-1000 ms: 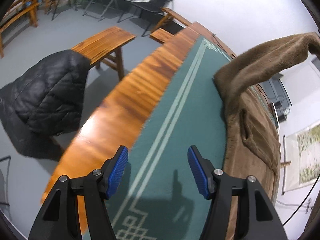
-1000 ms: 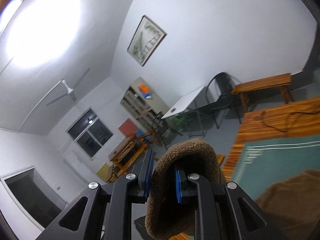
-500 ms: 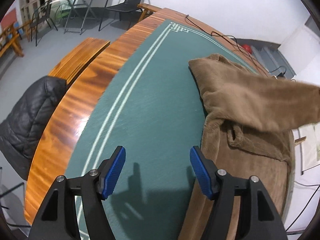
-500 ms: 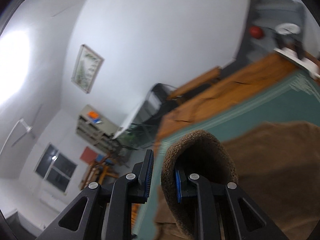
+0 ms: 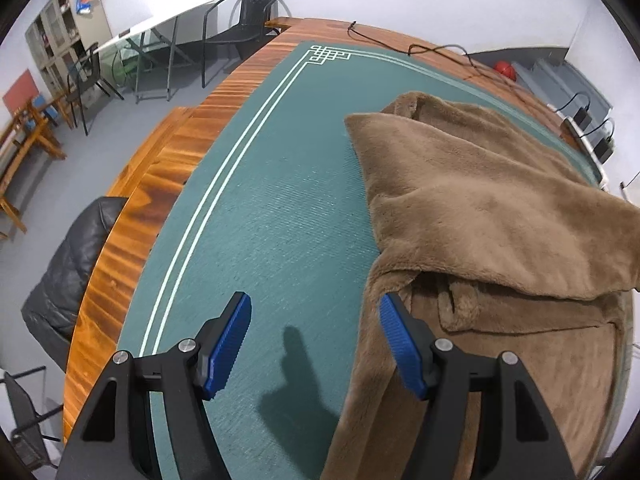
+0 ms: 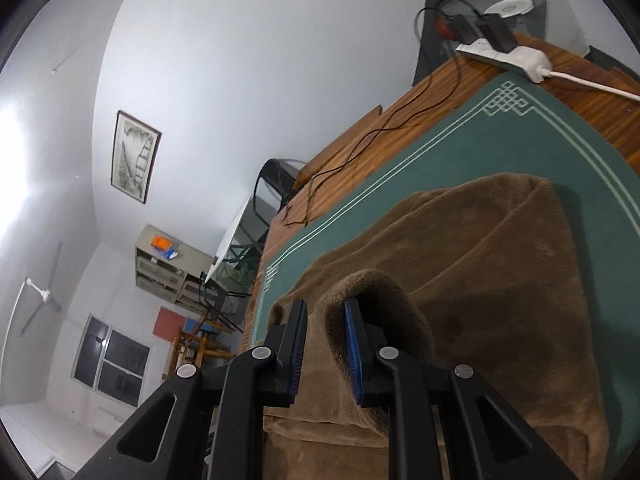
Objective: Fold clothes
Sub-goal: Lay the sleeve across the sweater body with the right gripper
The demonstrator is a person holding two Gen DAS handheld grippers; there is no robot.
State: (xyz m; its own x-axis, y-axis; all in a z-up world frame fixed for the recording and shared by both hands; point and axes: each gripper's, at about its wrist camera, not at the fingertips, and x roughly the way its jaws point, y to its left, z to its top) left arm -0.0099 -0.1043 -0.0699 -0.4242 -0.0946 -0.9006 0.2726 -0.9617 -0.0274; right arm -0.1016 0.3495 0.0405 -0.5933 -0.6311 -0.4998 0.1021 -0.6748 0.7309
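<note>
Swung down from the ceiling view to table level, with the brown sleeve (image 6: 376, 312) now draped across the robe's body instead of hanging in the air. Clamped on that sleeve end, right gripper (image 6: 324, 344), thick pile bunched between the blue pads and curling over one finger. Probably held so to lay the sleeve flat across the chest as the first inward fold.

Hovering above the green mat (image 5: 280, 208), left gripper (image 5: 316, 340), jaws spread after just widening a little, nothing between them; one pad just over the robe's near edge, whether touching cannot be told. Likely waiting there to pin or take that edge once the sleeve is dropped.

Spread on the right part of the mat, robe (image 5: 500, 208), plush brown fleece, soft and heavy, deep nap that catches light in patches; folded flap forming a broad slanted band over the lower body, with a pocket-like seam beneath it. Rounded, floppy edges, none crisp, so folds will likely slump unless pressed.

Flat, finely ribbed mat with pale double border lines and a knot motif at the corner, lying on a glossy striped wooden table (image 5: 132, 216). Black puffy jacket (image 5: 68, 272) slumped on a bench beside the table, well clear of the work.
</note>
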